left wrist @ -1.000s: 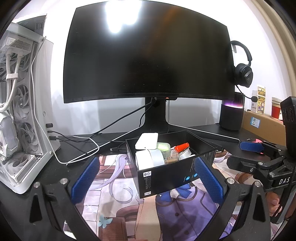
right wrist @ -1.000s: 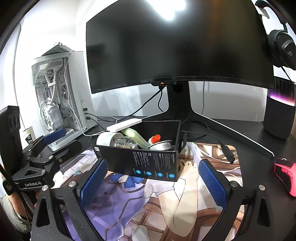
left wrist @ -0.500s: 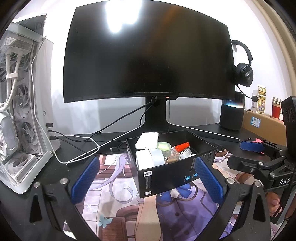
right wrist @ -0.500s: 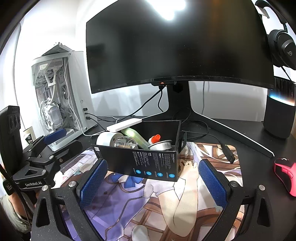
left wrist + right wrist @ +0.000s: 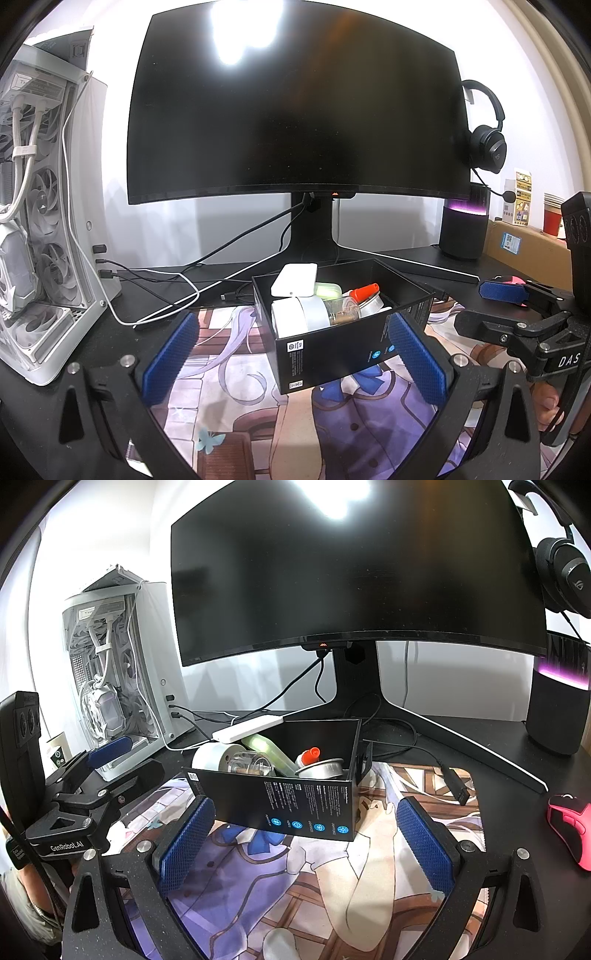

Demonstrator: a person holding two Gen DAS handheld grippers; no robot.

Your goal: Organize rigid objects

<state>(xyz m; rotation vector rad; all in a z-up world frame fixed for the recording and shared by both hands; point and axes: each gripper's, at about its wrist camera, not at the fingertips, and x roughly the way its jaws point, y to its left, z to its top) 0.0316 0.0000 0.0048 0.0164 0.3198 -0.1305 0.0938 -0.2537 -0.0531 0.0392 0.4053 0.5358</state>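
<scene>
black box | open-topped | filled with items | on printed mat

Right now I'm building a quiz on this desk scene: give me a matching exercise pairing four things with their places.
Things:
1. flat white rectangular device
2. pink computer mouse
3. black over-ear headset
4. open black cardboard box

Places:
A. hanging at the monitor's right edge
B. on the printed desk mat
C. on the bare black desk, right of the mat
D. resting across the box's rim

Pairs: 1-D, 2-C, 3-A, 4-B

Black speckled left gripper and right gripper, blue textured pads, silver screws, white lettering.
</scene>
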